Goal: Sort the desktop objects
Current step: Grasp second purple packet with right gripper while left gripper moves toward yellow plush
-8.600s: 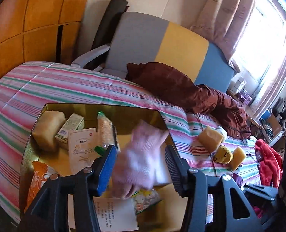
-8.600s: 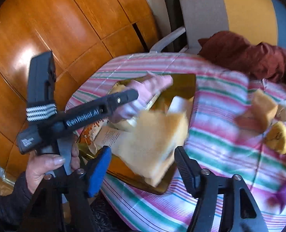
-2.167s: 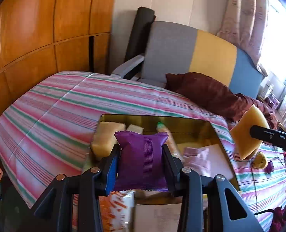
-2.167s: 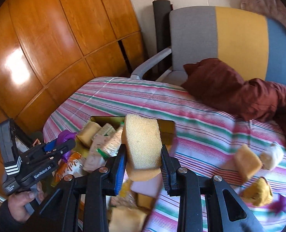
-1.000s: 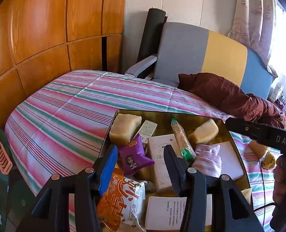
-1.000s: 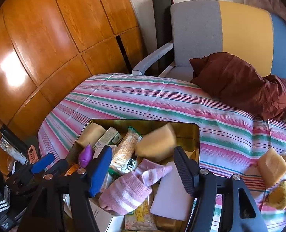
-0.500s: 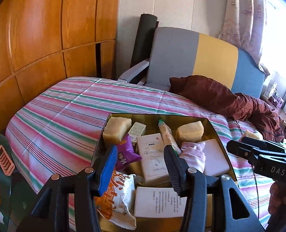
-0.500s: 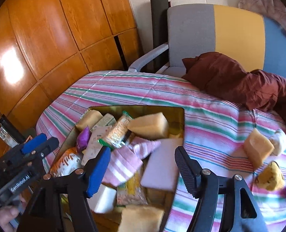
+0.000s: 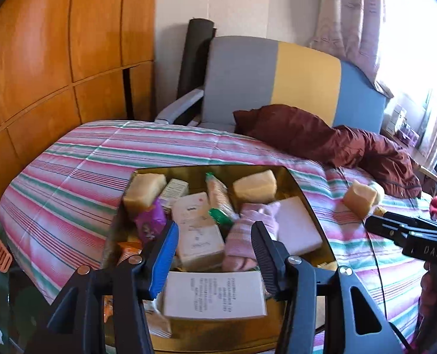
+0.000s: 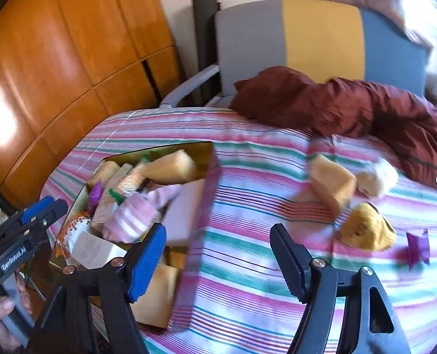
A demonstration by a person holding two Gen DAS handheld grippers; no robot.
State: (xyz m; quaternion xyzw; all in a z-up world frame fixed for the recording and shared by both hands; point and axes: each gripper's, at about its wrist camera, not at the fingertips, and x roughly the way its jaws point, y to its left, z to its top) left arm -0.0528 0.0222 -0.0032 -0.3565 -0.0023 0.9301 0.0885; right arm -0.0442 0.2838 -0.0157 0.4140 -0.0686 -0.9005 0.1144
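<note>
My left gripper point(image 9: 214, 246) hangs released over the near edge of the gold tray point(image 9: 295, 177), nearly full, while my right gripper point(image 10: 218, 253), also wide and empty, faces the sponge point(image 10: 332, 184) lying loose near the bedspread's point(image 10: 248, 280) far edge.

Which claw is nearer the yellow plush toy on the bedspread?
Right. The right claw hangs open just short of the yellow plush toy; the left claw hangs open over the gold tray.
</note>
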